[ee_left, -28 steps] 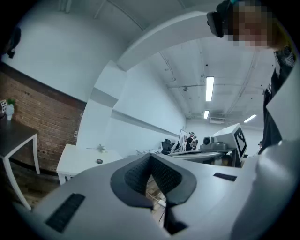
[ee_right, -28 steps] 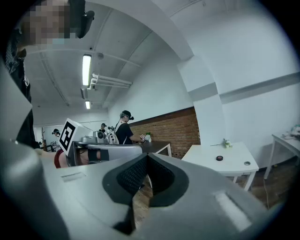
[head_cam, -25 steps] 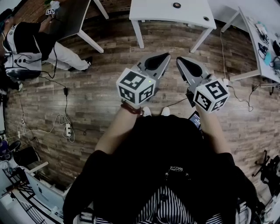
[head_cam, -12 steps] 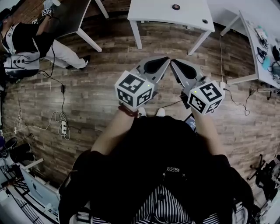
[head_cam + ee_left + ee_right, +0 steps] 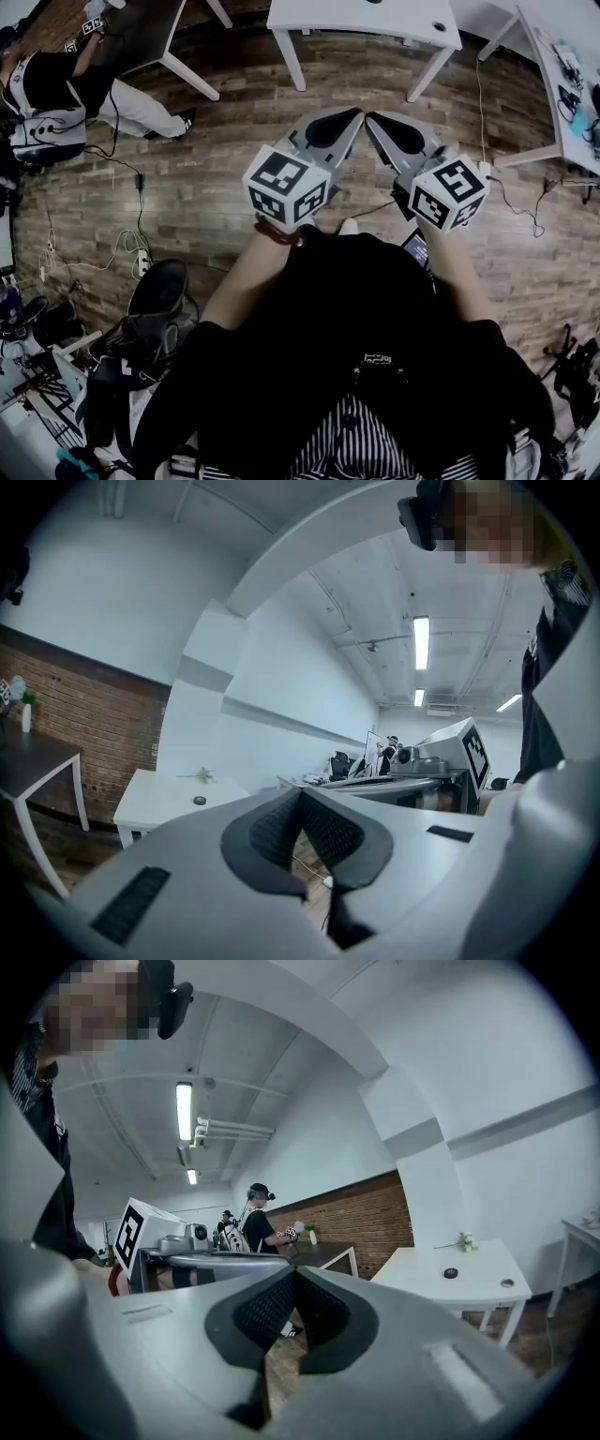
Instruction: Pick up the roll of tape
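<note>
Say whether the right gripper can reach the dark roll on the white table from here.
Probably not yet: the dark roll lies on the white table, well beyond the right gripper, whose jaws are shut. Nothing seems to block the way; it needs stepping closer and opening.

Place: lab-style office | Evidence: white table [image 5: 361, 19], power strip [image 5: 142, 266], ceiling strip light [image 5: 420, 642] — second person [image 5: 52, 94] wearing recording gear

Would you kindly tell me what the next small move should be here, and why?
Probably step toward the white table: the roll of tape lies there, well beyond the left hand-held gripper and the right hand-held gripper, both shut and empty.
</note>
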`<state>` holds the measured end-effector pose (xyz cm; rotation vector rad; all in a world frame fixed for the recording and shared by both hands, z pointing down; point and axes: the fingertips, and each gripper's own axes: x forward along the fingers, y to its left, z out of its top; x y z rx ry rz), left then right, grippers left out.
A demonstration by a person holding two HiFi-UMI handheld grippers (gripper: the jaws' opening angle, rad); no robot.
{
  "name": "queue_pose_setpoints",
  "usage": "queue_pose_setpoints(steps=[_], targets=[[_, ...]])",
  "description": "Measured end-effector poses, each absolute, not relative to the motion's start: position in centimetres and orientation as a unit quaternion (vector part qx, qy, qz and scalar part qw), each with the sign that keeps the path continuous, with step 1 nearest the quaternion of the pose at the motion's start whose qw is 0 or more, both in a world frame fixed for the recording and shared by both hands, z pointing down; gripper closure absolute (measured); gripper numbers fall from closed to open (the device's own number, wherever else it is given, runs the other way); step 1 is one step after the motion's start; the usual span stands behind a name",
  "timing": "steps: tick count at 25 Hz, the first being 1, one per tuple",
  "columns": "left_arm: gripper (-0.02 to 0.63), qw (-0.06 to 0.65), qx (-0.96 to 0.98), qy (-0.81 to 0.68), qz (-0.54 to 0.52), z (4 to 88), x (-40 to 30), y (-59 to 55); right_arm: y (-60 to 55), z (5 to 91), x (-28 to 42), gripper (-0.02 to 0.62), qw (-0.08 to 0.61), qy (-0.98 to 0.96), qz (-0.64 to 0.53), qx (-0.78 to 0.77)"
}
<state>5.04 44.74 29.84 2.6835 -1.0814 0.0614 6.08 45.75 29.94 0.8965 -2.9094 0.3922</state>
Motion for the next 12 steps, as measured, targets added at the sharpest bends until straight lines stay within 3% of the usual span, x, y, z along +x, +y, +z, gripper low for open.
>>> queue_pose_setpoints(steps=[12], targets=[[0.603,0.112,0.924,-0.363,0.032,29.4,7.3,44.6,45.8,29.4,8.2,0.593,0.031,-0.947,0.120,0.297]])
